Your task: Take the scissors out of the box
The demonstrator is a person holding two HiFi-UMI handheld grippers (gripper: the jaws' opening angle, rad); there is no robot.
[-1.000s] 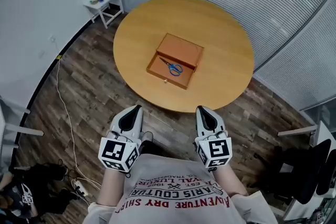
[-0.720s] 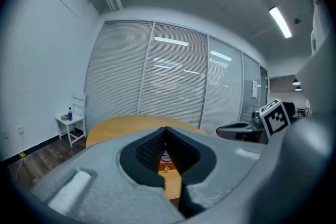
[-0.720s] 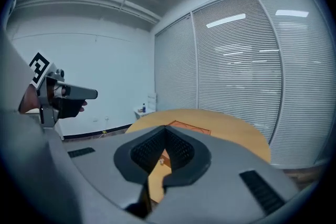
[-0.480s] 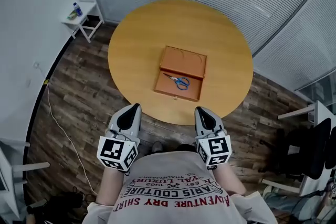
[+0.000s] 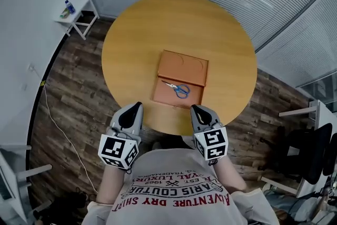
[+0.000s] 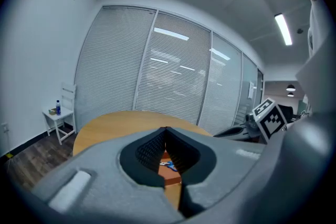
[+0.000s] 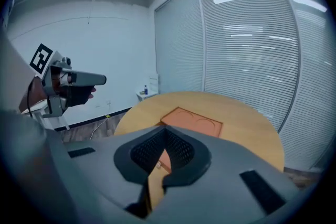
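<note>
A flat orange-brown box [image 5: 183, 67] lies in the middle of the round wooden table [image 5: 137, 34], with its drawer pulled out toward me. Blue-handled scissors [image 5: 178, 89] lie in the open drawer; they also show through the gap behind the jaws in the left gripper view, scissors [image 6: 168, 165]. My left gripper [image 5: 137, 106] and right gripper [image 5: 194, 108] hover side by side at the table's near edge, short of the box. Both are shut with nothing held. The right gripper view shows the box [image 7: 192, 121] ahead; the scissors are hidden there.
A small white side table [image 5: 73, 5] with a bottle stands at the far left by the wall. A cable [image 5: 52, 113] runs over the wood floor on the left. A black office chair [image 5: 310, 158] is at the right. Blinds enclose the far side.
Both grippers and the head have moved forward to the table. The table edge now lies right at the gripper tips, and the box sits closer. Jaws stay shut.
</note>
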